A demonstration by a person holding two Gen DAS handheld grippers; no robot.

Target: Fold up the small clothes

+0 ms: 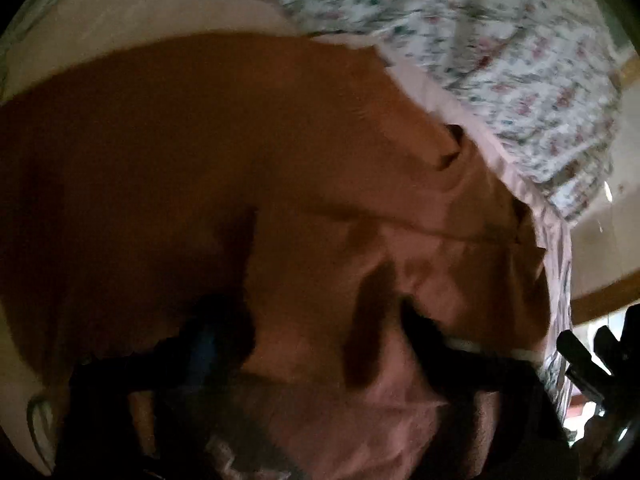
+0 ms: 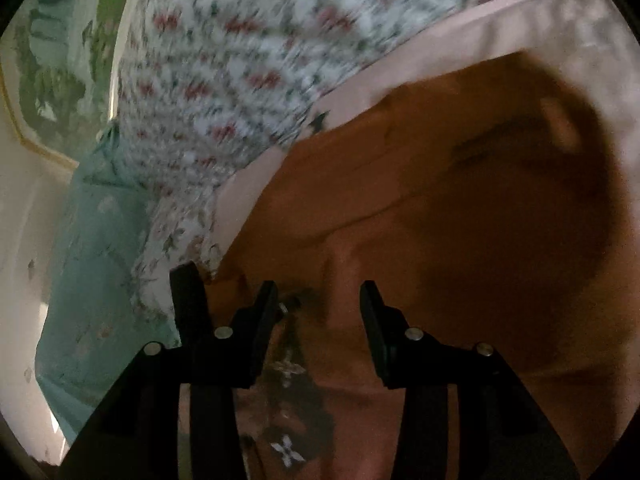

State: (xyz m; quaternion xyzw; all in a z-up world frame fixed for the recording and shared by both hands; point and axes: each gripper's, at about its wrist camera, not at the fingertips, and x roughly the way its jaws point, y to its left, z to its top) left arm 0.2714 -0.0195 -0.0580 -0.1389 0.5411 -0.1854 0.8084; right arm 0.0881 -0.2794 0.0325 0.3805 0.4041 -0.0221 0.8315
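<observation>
An orange-brown garment (image 1: 240, 140) lies spread on a pale pink sheet (image 1: 120, 12), creased and bunched toward its near right side. My left gripper (image 1: 320, 328) hovers low over that bunched part. Its dark, blurred fingers stand apart with a fold of cloth between them, and I see no pinch. In the right wrist view the same garment (image 2: 440, 220) fills the right half. My right gripper (image 2: 318, 296) is open just above its near edge with nothing held. A dark strip with white cross marks (image 2: 286, 368) runs under the right gripper.
A white floral bed cover (image 1: 460, 20) (image 2: 240, 60) lies bunched beyond the pink sheet (image 2: 480, 28). Teal fabric (image 2: 92, 260) hangs down the bed's side at the left. A black mechanical part (image 1: 580, 360) shows at the right edge, by a pale floor (image 1: 608, 240).
</observation>
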